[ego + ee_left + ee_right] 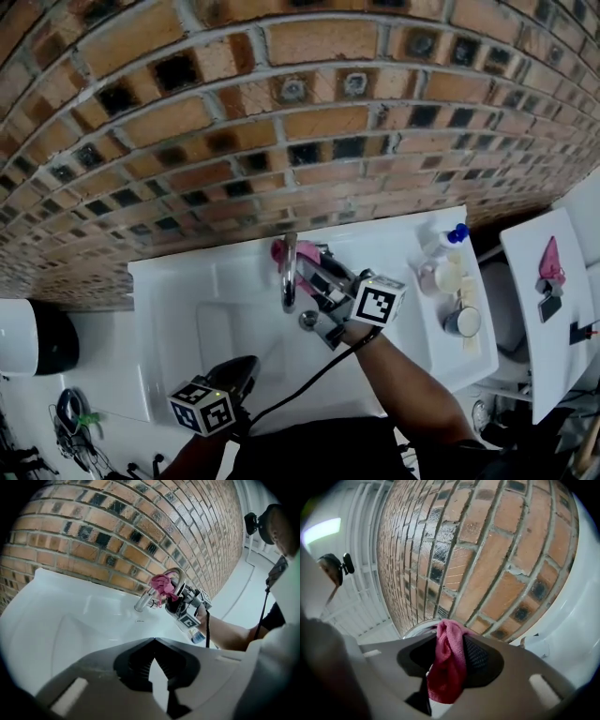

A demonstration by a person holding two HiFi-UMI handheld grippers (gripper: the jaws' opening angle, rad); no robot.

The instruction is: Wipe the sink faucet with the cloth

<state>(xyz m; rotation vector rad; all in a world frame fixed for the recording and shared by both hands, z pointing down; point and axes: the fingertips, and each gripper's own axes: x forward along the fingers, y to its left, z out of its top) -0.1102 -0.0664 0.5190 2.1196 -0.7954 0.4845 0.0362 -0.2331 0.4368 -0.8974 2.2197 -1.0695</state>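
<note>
Cloth (pixel 446 667) clamped in R gripper (pixel 448 638) at faucet (pixel 290 274); L gripper (pixel 154 642) closed.

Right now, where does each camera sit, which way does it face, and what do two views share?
Head view: on the person's head, steeply down on sink, faucet, brick wall; left gripper, right gripper, right forearm show.
Left gripper view: low over the sink, facing the faucet; own shut jaws below.
Right gripper view: beside the faucet, facing the brick wall; own jaws clamp the cloth.
Shared: head and left gripper views both show the right gripper at the faucet.
</note>
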